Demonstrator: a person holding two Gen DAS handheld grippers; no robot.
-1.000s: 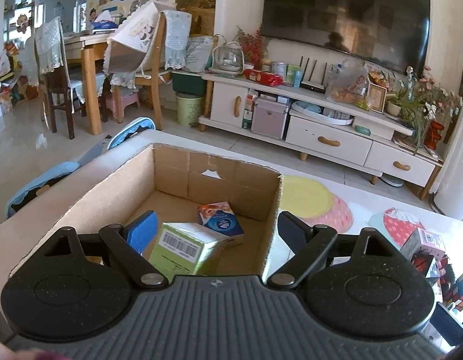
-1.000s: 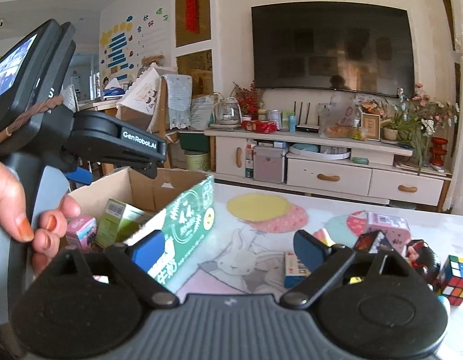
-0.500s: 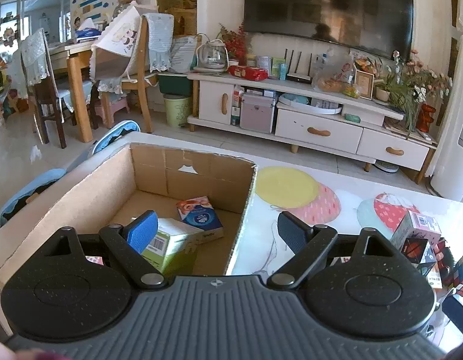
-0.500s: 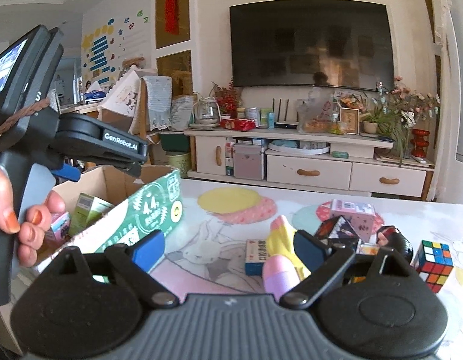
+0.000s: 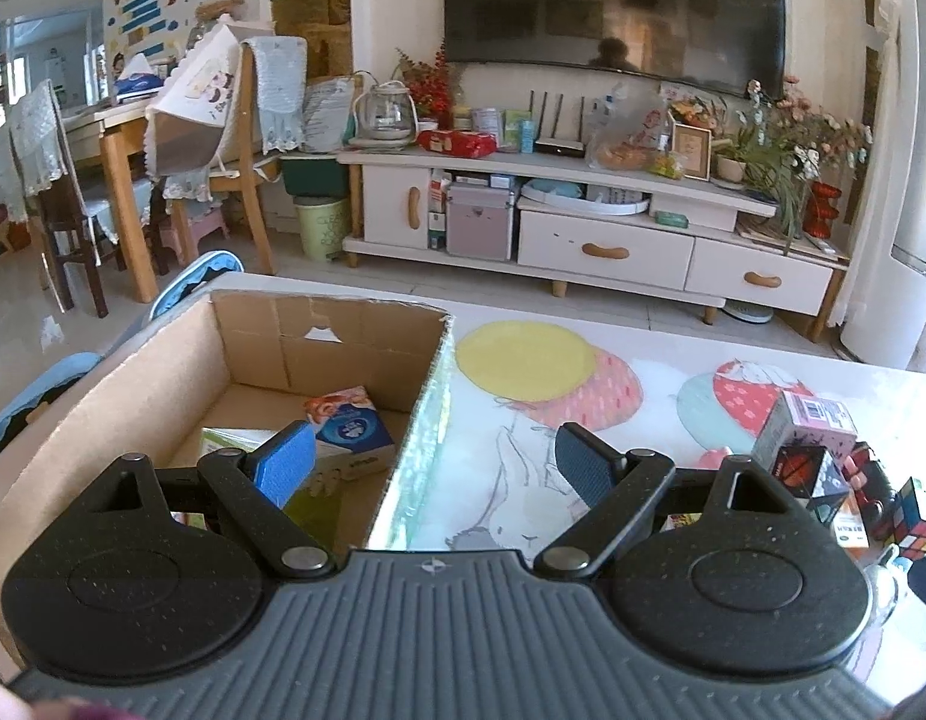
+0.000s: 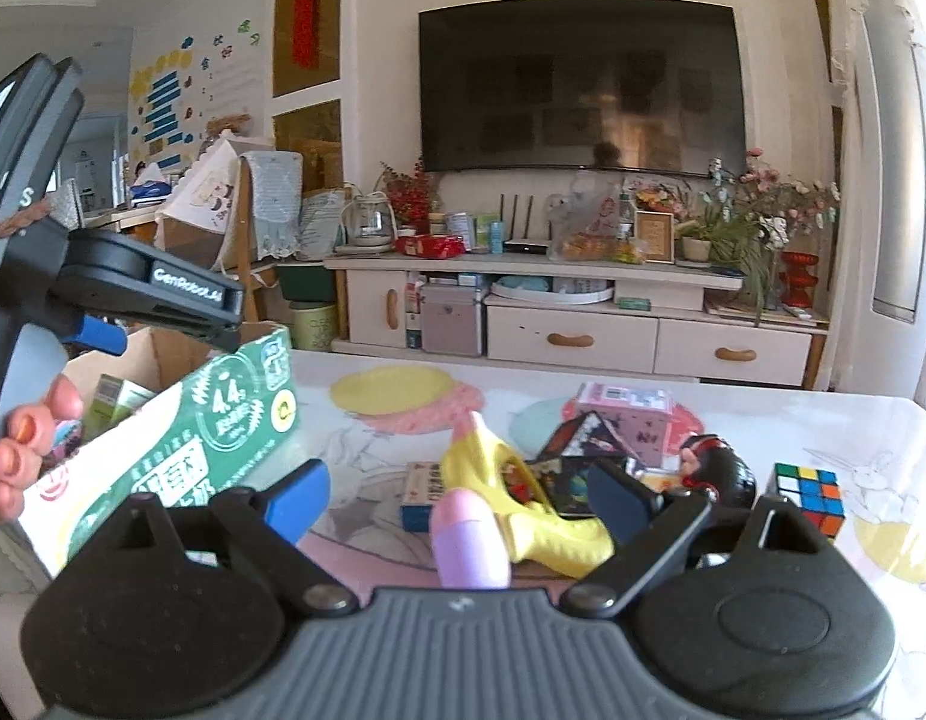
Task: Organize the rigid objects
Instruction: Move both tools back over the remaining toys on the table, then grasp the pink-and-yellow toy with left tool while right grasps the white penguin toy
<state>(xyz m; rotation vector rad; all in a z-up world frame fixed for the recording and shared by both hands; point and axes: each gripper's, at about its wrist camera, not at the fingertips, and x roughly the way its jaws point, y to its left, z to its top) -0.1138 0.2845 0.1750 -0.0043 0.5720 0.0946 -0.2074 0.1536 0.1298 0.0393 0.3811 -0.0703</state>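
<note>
A cardboard box (image 5: 318,306) stands on the table's left, with a blue-and-white packet (image 5: 348,426) and a green carton (image 5: 234,438) inside. My left gripper (image 5: 432,468) hangs open over the box's right wall, gripping nothing. In the right wrist view the same box (image 6: 192,438) shows a green printed side. My right gripper (image 6: 459,501) is open, and a yellow toy with a lilac handle (image 6: 523,516) lies between its fingers, untouched. Behind it sit a pink box (image 6: 628,414), a black pyramid puzzle (image 6: 583,438), a black figure (image 6: 715,468) and a Rubik's cube (image 6: 808,498).
A small blue box (image 6: 420,495) lies left of the yellow toy. A hand (image 6: 24,450) holds the left gripper's handle over the box. The printed tablecloth (image 5: 583,432) covers the table. Beyond the far edge stand a TV cabinet (image 6: 583,324) and wooden chairs (image 5: 240,168).
The right gripper has moved right, toward the toy pile, and the yellow toy now lies between its fingers. The left view has rolled, with the box now further left.
</note>
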